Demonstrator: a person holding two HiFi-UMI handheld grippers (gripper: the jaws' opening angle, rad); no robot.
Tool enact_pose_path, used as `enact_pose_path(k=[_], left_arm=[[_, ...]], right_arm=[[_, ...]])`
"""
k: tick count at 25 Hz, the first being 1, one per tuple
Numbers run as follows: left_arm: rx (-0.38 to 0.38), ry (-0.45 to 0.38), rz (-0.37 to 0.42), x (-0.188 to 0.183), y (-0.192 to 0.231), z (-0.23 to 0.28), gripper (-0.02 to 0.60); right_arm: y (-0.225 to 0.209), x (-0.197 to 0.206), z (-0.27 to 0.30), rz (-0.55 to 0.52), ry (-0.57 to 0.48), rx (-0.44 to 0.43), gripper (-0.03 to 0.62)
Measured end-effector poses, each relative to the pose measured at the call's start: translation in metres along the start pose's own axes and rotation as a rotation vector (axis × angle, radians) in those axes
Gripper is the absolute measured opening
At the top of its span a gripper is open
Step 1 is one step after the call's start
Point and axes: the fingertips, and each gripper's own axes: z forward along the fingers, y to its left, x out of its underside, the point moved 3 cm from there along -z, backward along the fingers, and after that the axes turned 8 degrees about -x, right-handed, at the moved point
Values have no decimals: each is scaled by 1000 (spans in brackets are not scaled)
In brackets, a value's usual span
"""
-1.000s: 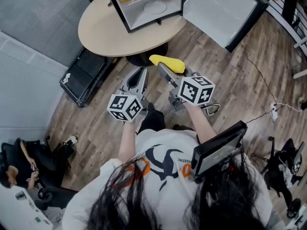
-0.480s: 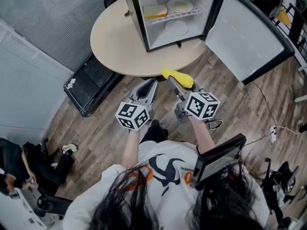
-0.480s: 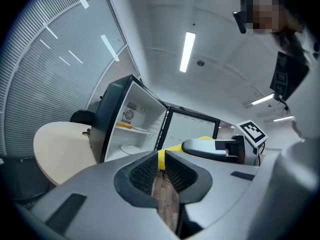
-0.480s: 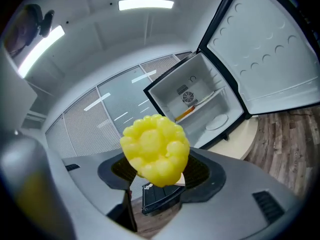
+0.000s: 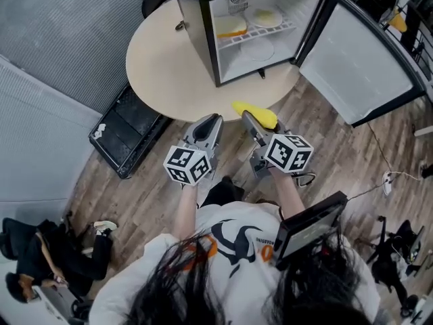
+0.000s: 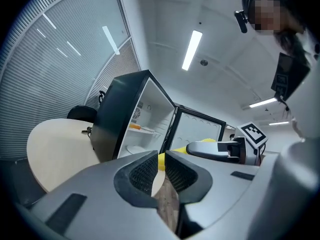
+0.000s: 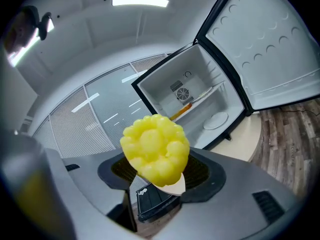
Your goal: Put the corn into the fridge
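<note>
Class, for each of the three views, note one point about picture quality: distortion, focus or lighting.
Head view: evenly lit, sharp, the fridge leaning from wide-angle distortion. Left gripper view: strong fisheye, dark corners, a ceiling strip light glaring. Right gripper view: fisheye again, the corn close and sharp, the left edge smeared.

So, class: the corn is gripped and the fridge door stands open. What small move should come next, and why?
Probably carry the right gripper forward toward the fridge. It is shut on the corn, which hangs near the table edge, short of the fridge, whose door stands wide open.
</note>
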Motion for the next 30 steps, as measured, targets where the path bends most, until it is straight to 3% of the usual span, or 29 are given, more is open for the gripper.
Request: enact_pose_path(k=[15, 22, 30], left_arm=[[97, 34, -32, 7, 12, 18, 38], [88, 25, -41, 3, 25, 23, 38], [34, 33, -35, -1, 42, 47, 38]], right_arm=[[-8, 8, 17, 2, 16, 91, 255], [-18, 2, 35, -9, 30, 104, 255], [-43, -11, 74, -20, 79, 60, 255]])
